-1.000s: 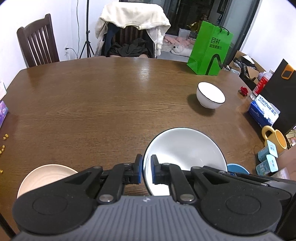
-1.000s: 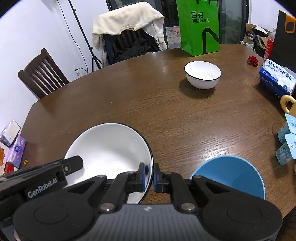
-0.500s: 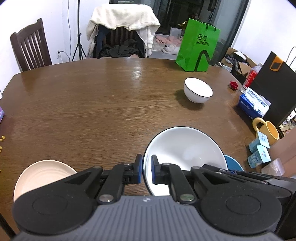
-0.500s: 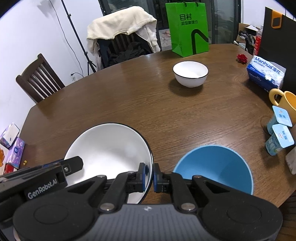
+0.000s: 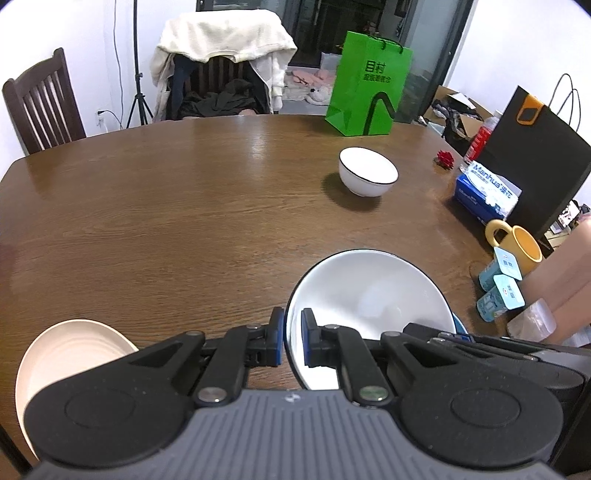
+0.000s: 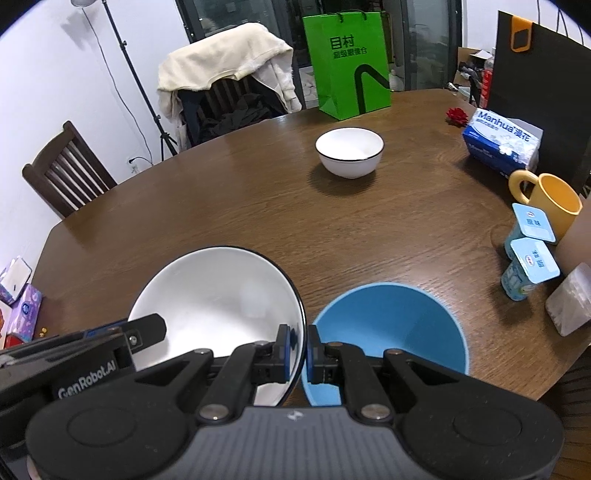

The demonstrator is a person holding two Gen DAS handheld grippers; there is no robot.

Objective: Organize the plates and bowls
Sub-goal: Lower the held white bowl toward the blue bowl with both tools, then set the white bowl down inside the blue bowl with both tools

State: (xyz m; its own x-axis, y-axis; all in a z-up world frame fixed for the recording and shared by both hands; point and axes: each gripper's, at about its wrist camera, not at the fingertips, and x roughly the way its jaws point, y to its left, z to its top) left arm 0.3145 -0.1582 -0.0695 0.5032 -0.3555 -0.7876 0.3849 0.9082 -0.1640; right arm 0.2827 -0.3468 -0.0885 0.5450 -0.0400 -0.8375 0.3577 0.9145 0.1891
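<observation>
White walls [image 5: 92, 44] surround a dark wooden table [image 5: 184, 206]. At the far side stand a slatted chair [image 5: 40, 107], a clothes-draped chair [image 5: 221, 62], a tripod [image 5: 138, 74], and dark glass doors [image 5: 314, 29].

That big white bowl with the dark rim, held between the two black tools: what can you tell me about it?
The big white bowl is wide and shallow, glossy like glazed ceramic, with a thin black line round its rim. It is empty. The left tool is shut on its left rim, the right tool on its right rim. It sits at the near part of the wooden table, above the blue bowl; whether they touch is unclear.
</observation>
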